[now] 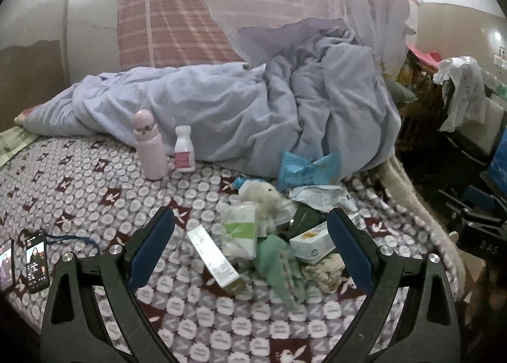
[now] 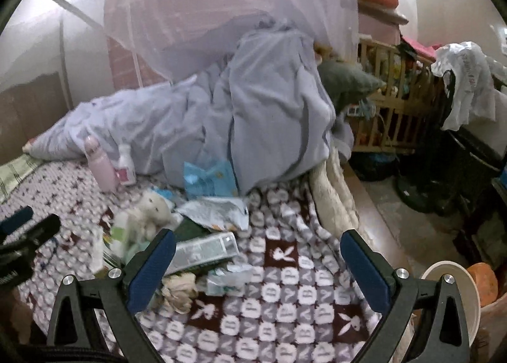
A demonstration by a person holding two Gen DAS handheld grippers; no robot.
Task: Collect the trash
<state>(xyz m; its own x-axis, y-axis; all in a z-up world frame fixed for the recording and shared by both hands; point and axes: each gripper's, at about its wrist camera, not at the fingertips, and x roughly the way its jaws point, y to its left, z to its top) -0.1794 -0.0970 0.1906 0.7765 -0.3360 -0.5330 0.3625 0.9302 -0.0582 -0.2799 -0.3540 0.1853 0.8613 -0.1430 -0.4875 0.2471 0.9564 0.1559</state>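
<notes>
Trash pile (image 1: 272, 236) on patterned bedspread (image 1: 95, 191), just ahead of my left gripper (image 1: 250, 242), jaws wide, empty. Pink bottle (image 1: 149, 147) and white pill bottle (image 1: 184, 150) behind pile; labels unreadable. Right gripper (image 2: 258, 264) wide open, empty; bed edge (image 2: 336, 204) right of pile.

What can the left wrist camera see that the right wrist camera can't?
Only the left wrist view shows two lit phones on the bedspread. Only the right wrist view shows a white bowl beside the bed and the wooden crib's bars clearly. Both show the pink bottle, the small white bottle, the plush toy, the blue wrapper, the trash pile, the rumpled blue blanket, and open, empty tongs.
</notes>
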